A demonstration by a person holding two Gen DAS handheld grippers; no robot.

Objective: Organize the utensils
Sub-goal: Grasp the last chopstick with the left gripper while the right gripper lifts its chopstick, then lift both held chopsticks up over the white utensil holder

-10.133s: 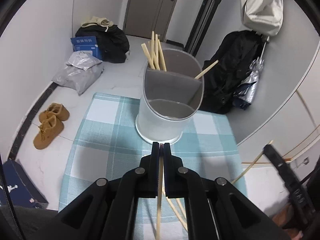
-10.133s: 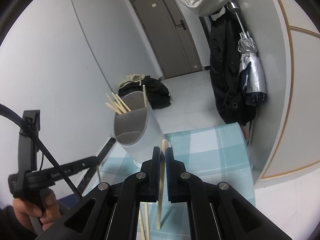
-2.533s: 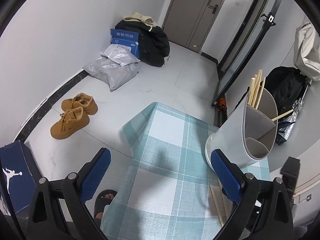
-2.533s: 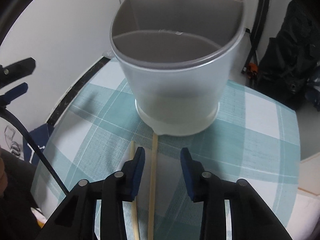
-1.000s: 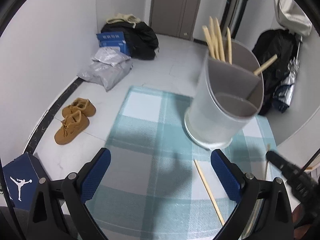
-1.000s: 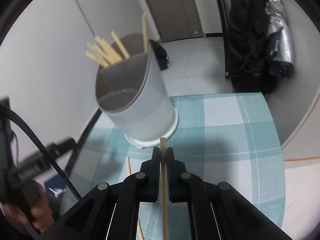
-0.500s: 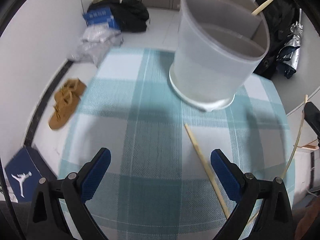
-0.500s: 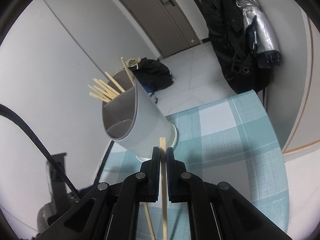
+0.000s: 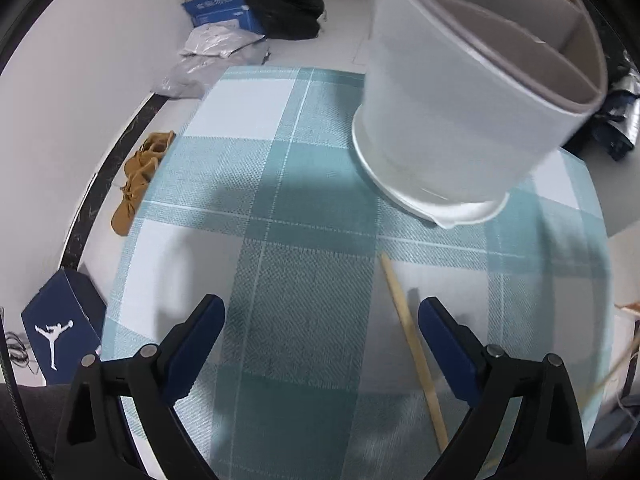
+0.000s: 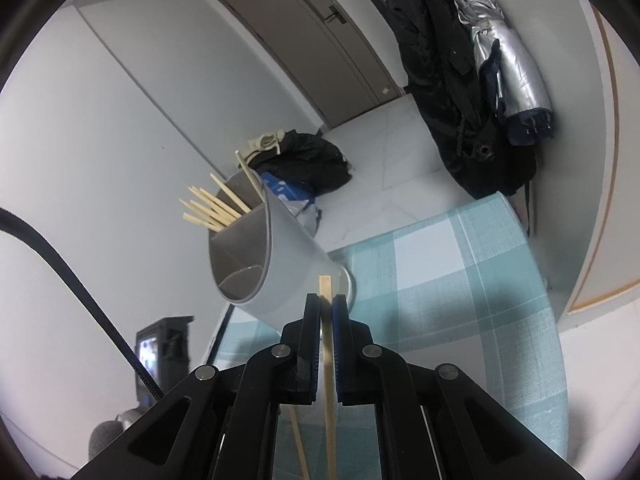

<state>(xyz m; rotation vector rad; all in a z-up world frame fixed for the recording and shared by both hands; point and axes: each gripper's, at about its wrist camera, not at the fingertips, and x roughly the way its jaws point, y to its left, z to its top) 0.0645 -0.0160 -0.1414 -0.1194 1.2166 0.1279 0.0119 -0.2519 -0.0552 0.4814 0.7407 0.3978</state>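
A loose wooden chopstick (image 9: pixel 412 344) lies on the teal checked tablecloth (image 9: pixel 280 208), in front of the white divided utensil holder (image 9: pixel 460 100). My left gripper (image 9: pixel 322 320) points steeply down over the cloth. Its jaws are closing, and the chopstick lies between them close to the right blue pad (image 9: pixel 440 324), untouched. My right gripper (image 10: pixel 326 308) is shut on another chopstick (image 10: pixel 325 292), held in the air beside the holder (image 10: pixel 280 264). Several chopsticks (image 10: pixel 216 208) stand in the holder's far compartment; its near compartment looks bare.
The table ends at left above the floor, where tan shoes (image 9: pixel 138 176), a blue shoebox (image 9: pixel 60 332) and bags (image 9: pixel 256 0) lie. Dark coats (image 10: pixel 448 80) and a silver umbrella (image 10: pixel 508 68) hang by the right wall. A door (image 10: pixel 304 40) is behind.
My left gripper has sunk toward the cloth and tipped downward, so the loose chopstick now lies between its slightly narrower jaws. The right gripper has shifted and rolled, still holding its chopstick.
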